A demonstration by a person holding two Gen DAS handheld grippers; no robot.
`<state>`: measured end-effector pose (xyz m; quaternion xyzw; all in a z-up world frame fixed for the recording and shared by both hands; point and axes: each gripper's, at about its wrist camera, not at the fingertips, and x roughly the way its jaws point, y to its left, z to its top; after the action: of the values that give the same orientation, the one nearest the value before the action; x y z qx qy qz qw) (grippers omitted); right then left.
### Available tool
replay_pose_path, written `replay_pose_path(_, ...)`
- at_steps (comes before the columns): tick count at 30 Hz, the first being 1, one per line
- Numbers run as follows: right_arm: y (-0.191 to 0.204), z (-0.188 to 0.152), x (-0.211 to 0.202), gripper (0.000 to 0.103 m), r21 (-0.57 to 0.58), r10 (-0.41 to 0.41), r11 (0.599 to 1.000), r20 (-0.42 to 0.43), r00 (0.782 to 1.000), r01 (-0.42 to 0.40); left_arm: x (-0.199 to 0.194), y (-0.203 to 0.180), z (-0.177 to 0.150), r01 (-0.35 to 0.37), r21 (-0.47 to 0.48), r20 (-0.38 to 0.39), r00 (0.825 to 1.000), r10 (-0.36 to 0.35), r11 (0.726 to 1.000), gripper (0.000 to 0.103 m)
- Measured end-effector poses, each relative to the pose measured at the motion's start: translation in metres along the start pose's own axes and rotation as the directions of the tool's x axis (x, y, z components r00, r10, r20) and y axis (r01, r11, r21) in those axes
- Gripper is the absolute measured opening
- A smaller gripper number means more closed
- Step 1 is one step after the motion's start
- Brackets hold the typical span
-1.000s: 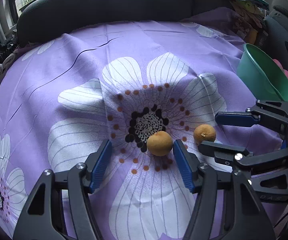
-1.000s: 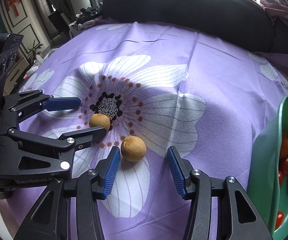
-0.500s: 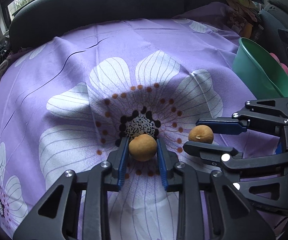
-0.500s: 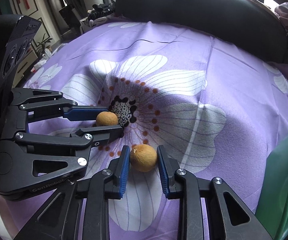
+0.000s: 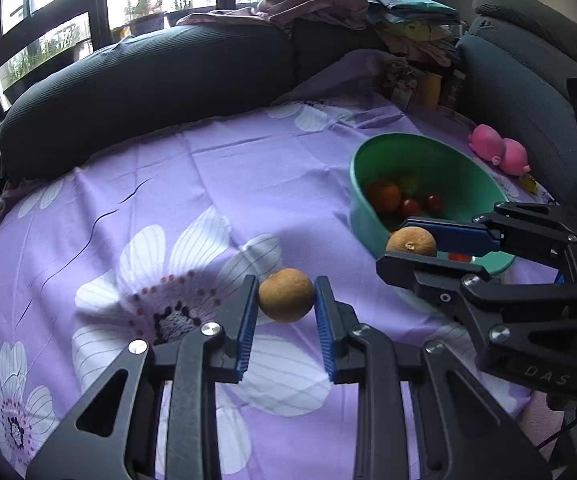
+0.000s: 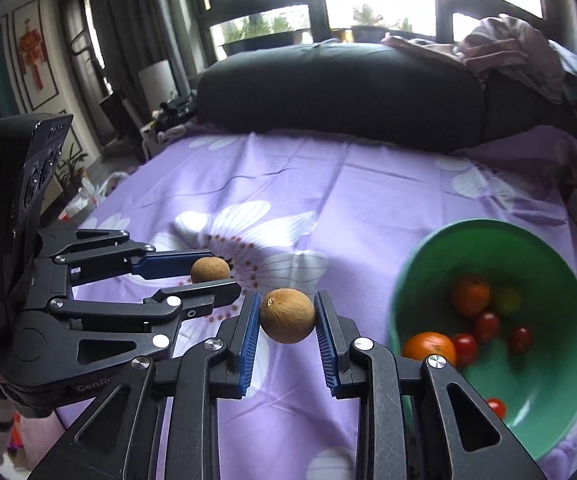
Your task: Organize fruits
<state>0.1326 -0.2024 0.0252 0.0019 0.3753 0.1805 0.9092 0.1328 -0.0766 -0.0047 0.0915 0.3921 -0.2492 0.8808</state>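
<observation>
Raised letters reading "DAS" are showing on the black body of the right hand-held gripper (image 5: 408, 246), low at the right edge of the left wrist view; any letters before them are lying out of sight. In the right wrist view, "GenRo" is showing in pale print on the near lower body of the left hand-held gripper (image 6: 212, 274), the rest of the word hiding behind the near finger. Nothing else is reading clearly; the red wall hanging (image 6: 32, 54) at far left is too small to tell.
</observation>
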Motion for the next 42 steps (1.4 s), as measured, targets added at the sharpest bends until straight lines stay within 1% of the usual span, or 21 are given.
replay_pose_path(3,-0.028,-0.006,-0.023,0.029,0.048,-0.073,0.996,0.024,0.997,0.072,0.011,-0.030,0.014,0.043,0.025,0.002,0.999,-0.043,0.999,0.028)
replay_pose_path(7,-0.068,-0.016,-0.037,0.029,0.109,-0.160,0.981,0.006,0.987,0.158,0.034,-0.066,0.027,0.083,0.063,-0.025,0.996,-0.081,0.995,0.028)
replay_pose_path(9,-0.084,-0.021,-0.036,0.029,0.131,-0.191,0.973,-0.019,0.981,0.192,0.045,-0.080,0.031,0.086,0.076,-0.043,0.996,-0.083,0.993,0.028)
replay_pose_path(11,-0.098,-0.027,-0.033,0.029,0.143,-0.206,0.967,-0.048,0.977,0.211,0.053,-0.089,0.033,0.082,0.080,-0.060,0.995,-0.077,0.993,0.028)
replay_pose_path(13,-0.107,-0.030,-0.028,0.030,0.147,-0.207,0.965,-0.076,0.975,0.216,0.060,-0.094,0.036,0.064,0.080,-0.072,0.996,-0.059,0.995,0.027)
replay_pose_path(15,-0.114,-0.033,-0.027,0.030,0.161,-0.223,0.958,-0.096,0.970,0.236,0.061,-0.096,0.038,0.043,0.076,-0.074,0.997,-0.038,0.996,0.030)
replay_pose_path(16,-0.116,-0.033,-0.026,0.030,0.161,-0.240,0.953,-0.109,0.965,0.255,0.059,-0.097,0.039,0.037,0.077,-0.073,0.997,-0.031,0.996,0.039)
replay_pose_path(17,-0.116,-0.034,-0.027,0.030,0.158,-0.251,0.951,-0.114,0.961,0.267,0.056,-0.098,0.040,0.020,0.078,-0.066,0.998,-0.015,0.997,0.052)
replay_pose_path(18,-0.116,-0.033,-0.030,0.030,0.158,-0.257,0.949,-0.112,0.960,0.273,0.052,-0.098,0.040,-0.003,0.079,-0.055,0.998,0.007,0.997,0.059)
replay_pose_path(19,-0.116,-0.033,-0.034,0.031,0.155,-0.270,0.946,-0.109,0.957,0.285,0.049,-0.097,0.041,-0.015,0.078,-0.049,0.999,0.019,0.997,0.075)
replay_pose_path(20,-0.116,-0.034,-0.039,0.031,0.153,-0.282,0.943,-0.104,0.954,0.296,0.044,-0.096,0.042,-0.025,0.074,-0.045,0.999,0.028,0.997,0.086)
replay_pose_path(21,-0.117,-0.034,-0.045,0.034,0.156,-0.288,0.941,-0.099,0.953,0.301,0.039,-0.095,0.042,-0.036,0.070,-0.036,0.999,0.039,0.997,0.089)
replay_pose_path(22,-0.117,-0.035,-0.050,0.040,0.159,-0.291,0.940,-0.096,0.952,0.303,0.033,-0.095,0.042,-0.046,0.069,-0.025,0.999,0.048,0.997,0.093)
replay_pose_path(23,-0.117,-0.035,-0.055,0.041,0.156,-0.296,0.939,-0.092,0.951,0.308,0.028,-0.094,0.042,-0.052,0.068,-0.018,0.998,0.053,0.996,0.099)
replay_pose_path(24,-0.116,-0.035,-0.061,0.042,0.148,-0.302,0.938,-0.086,0.949,0.312,0.023,-0.094,0.042,-0.060,0.063,-0.016,0.998,0.062,0.996,0.102)
replay_pose_path(26,-0.112,-0.035,-0.072,0.042,0.128,-0.308,0.940,-0.078,0.948,0.316,0.013,-0.093,0.043,-0.073,0.052,-0.010,0.997,0.074,0.996,0.102)
replay_pose_path(28,-0.107,-0.035,-0.081,0.043,0.111,-0.296,0.947,-0.070,0.952,0.303,0.005,-0.092,0.045,-0.088,0.035,-0.005,0.996,0.088,0.996,0.102)
replay_pose_path(32,-0.103,-0.031,-0.094,0.043,0.093,-0.265,0.958,-0.062,0.962,0.270,-0.004,-0.095,0.049,-0.085,-0.010,-0.012,0.996,0.085,0.996,0.102)
replay_pose_path(37,-0.094,-0.028,-0.106,0.043,0.063,-0.256,0.964,-0.048,0.966,0.258,-0.017,-0.099,0.055,-0.097,-0.026,-0.005,0.995,0.097,0.995,0.102)
replay_pose_path(42,-0.092,-0.027,-0.114,0.043,0.056,-0.253,0.965,-0.047,0.966,0.256,-0.023,-0.103,0.059,-0.129,-0.027,0.004,0.992,0.129,0.991,0.102)
